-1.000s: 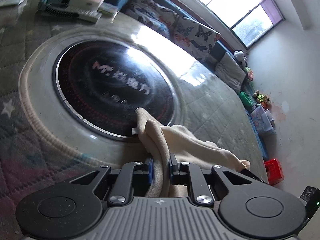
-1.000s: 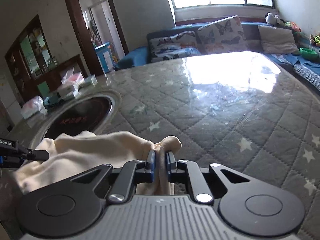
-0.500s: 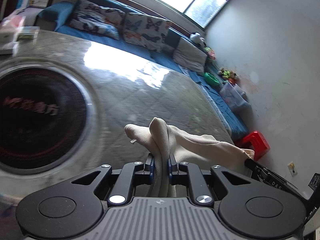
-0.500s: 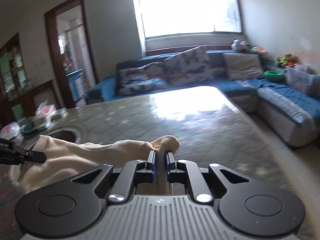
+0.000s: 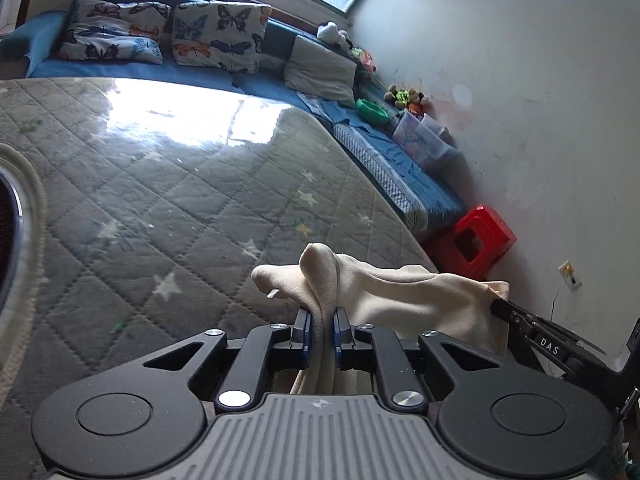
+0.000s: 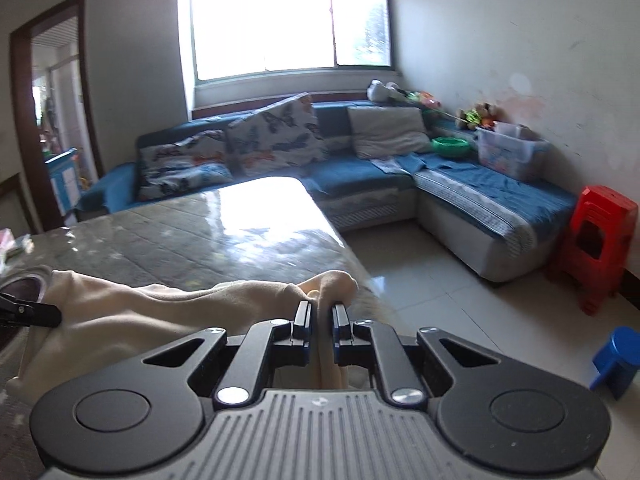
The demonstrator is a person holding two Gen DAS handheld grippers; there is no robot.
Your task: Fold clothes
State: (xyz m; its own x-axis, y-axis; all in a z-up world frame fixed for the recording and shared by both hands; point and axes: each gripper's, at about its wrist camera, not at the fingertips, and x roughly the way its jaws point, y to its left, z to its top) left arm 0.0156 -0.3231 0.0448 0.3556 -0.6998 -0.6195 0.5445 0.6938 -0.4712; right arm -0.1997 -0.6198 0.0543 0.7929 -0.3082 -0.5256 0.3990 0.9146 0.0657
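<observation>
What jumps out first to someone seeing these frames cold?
The cream cloth, stretched between the two grippers above the quilted table: the left gripper pinches one bunched end, the right gripper the other. Next, the bright window at the back, its glare on the tabletop, then the red stool by the right wall, beside the blue sofa.

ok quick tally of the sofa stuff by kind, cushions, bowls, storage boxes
butterfly cushions: 2
plain grey cushion: 1
green bowl: 1
clear storage box: 1
total: 5
</observation>
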